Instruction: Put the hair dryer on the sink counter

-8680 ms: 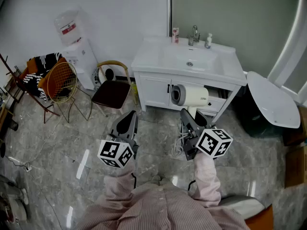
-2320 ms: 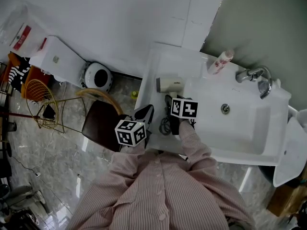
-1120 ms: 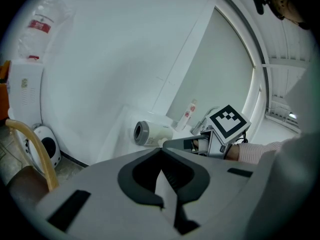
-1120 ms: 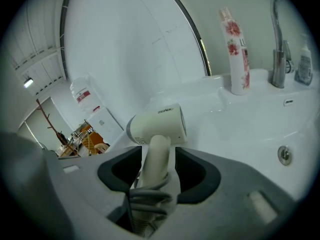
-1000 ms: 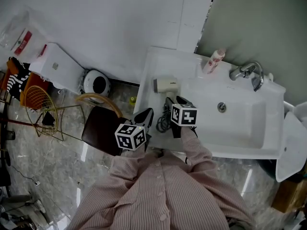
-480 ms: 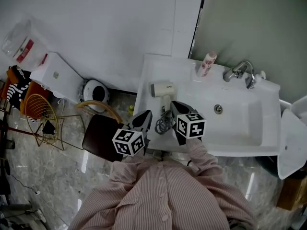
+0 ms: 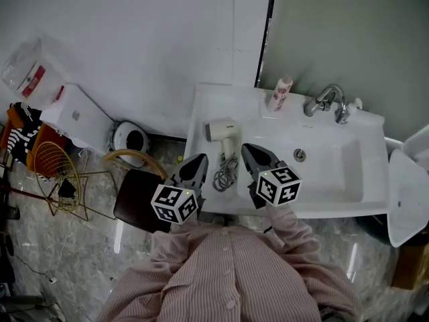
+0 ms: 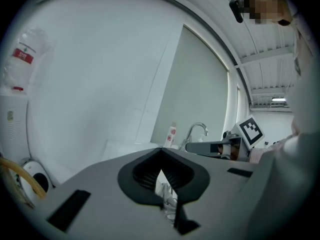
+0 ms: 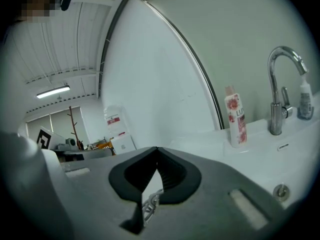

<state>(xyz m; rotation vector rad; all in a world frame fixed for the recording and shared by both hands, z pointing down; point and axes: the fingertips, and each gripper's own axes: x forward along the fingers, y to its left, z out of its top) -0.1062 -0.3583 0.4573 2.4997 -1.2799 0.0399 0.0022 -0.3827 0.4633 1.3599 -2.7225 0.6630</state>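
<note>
The white hair dryer lies on the left end of the white sink counter, its coiled cord trailing toward the front edge. My right gripper hovers just right of the cord, jaws shut with nothing between them, a little short of the dryer's handle. My left gripper is shut and empty at the counter's front left edge. In the left gripper view the tips meet, with the cord below them. In the right gripper view the tips also meet.
The basin, faucet and a pink-printed bottle sit right of the dryer. On the floor to the left are a dark-seated chair, a round white appliance, a water dispenser and a wire chair.
My right gripper has drawn back from the dryer's handle toward the counter's front edge, leaving the dryer lying there. The left gripper has stayed beside the front left edge.
</note>
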